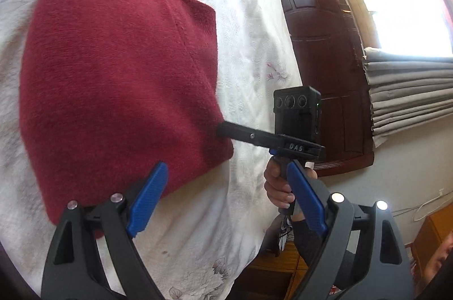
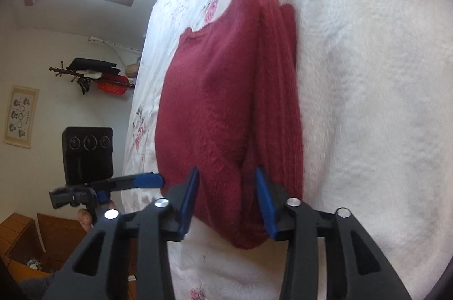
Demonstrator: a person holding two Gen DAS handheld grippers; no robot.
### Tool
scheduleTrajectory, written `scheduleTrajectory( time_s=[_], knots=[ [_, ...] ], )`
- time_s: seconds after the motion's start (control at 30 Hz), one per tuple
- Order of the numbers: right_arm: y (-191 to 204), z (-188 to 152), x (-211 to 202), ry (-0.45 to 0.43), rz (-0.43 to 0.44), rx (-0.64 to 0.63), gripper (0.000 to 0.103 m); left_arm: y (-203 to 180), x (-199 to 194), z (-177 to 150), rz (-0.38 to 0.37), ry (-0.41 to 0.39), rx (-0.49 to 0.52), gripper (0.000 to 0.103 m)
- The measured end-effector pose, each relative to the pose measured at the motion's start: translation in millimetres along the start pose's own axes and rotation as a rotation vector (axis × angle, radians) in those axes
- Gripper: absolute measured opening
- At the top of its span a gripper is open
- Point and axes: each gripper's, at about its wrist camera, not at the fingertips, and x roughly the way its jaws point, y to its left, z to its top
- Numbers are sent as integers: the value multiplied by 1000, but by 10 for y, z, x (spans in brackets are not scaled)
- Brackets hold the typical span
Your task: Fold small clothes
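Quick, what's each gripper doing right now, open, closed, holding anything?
Left gripper: open, holding nothing.
Right gripper: open, straddling the red sweater's near edge, not clamped.

A dark red knitted sweater (image 1: 119,79) (image 2: 226,113) lay flat on the white floral bedspread (image 1: 249,25) (image 2: 368,102), folded into a rough rectangle, its ribbed band turned up at one end, sleeve layers stacked along one side.

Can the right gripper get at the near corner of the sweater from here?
Probably yes. The right gripper stands open with the red sweater corner already between its fingers, and nothing lies between them on the bedspread.
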Motion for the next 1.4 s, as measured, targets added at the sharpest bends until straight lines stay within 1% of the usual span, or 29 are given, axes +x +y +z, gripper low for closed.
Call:
scheduleTrajectory(
  time_s=[0.03, 0.07, 0.1, 0.13, 0.17, 0.2, 0.27, 0.33, 0.43, 0.5, 0.53, 0.57, 0.63, 0.67, 0.7, 0.73, 0.8, 0.83, 0.87, 0.93, 0.97, 1.03, 1.13, 1.2, 1.27, 1.3, 1.33, 1.37, 1.4],
  knots=[
    [-10, 66, 41, 10, 11, 25, 53, 44, 62, 21, 4, 16, -14, 85],
    [-19, 117, 105, 30, 32, 43, 53, 93, 113, 31, 4, 30, -26, 85],
    [-26, 155, 172, 40, 35, 57, 49, 123, 168, 34, 13, 37, -35, 85],
    [-19, 169, 210, 50, 22, 52, 15, 119, 216, 20, 17, 50, -34, 85],
    [-6, 151, 175, 32, -8, 32, 13, 118, 257, 15, 17, 61, -29, 85],
    [-1, 128, 114, -7, -44, 17, 12, 107, 294, 12, 14, 66, -23, 85],
    [-179, 62, 53, -58, -74, 73, 11, 100, 379, 0, 6, 81, -27, 85],
    [-302, -37, 119, -60, -69, 99, 11, 119, 444, -10, 11, 90, -34, 85],
    [-184, 33, 76, -71, -25, 93, 15, 124, 417, -15, 8, 71, -41, 85],
    [-30, 129, -35, -93, -4, 54, 23, 141, 396, -1, -4, 61, -56, 85],
    [41, 207, -81, -122, -19, 35, 32, 154, 396, 3, -7, 61, -62, 85],
    [68, 305, -104, -141, -40, 37, 45, 160, 406, 1, -4, 64, -64, 85],
    [67, 531, -13, -125, -62, 66, 51, 147, 434, -1, 10, 69, -56, 85],
    [59, 618, 33, -124, -71, 78, 49, 130, 453, -4, 20, 75, -49, 85],
    [64, 682, 91, -110, -76, 72, 41, 105, 465, 4, 27, 79, -40, 85],
    [77, 729, 112, -108, -102, 59, 8, 88, 471, 5, 31, 82, -33, 85],
    [73, 789, -7, -188, -187, 40, 8, 66, 476, 10, 18, 80, -22, 85],
    [-6, 785, -22, -206, -219, 68, 8, 62, 477, 13, 6, 81, -25, 85],
    [-123, 766, 21, -200, -223, 102, 8, 59, 470, 10, -10, 85, -37, 85],
    [-206, 715, 77, -161, -225, 64, 10, 42, 355, 15, -71, 78, -69, 85],
    [-186, 694, 20, -173, -210, 41, 12, -5, 223, 41, -101, 52, -59, 84],
    [-134, 694, -171, -210, -180, 52, 19, -91, -116, 172, -121, -18, -27, 85],
    [69, 780, -407, -303, -144, 31, 20, -42, -596, 540, -87, -154, -35, 87],
    [163, 895, -340, -279, -91, 14, 21, 63, -729, 814, -45, -195, -52, 88],
    [184, 992, -127, -212, -32, 1, 21, 196, -675, 1046, 5, -187, -78, 88],
    [179, 1050, 16, -171, -44, 5, 20, 283, -595, 1131, 35, -173, -98, 88],
    [93, 1087, 122, -149, -115, 16, 16, 403, -500, 1192, 70, -158, -134, 88],
    [-45, 1119, 216, -131, -178, 32, 0, 541, -403, 1232, 88, -136, -166, 85],
    [-171, 1122, 257, -126, -179, 53, 0, 679, -388, 1270, 106, -128, -181, 81]
  ],
)
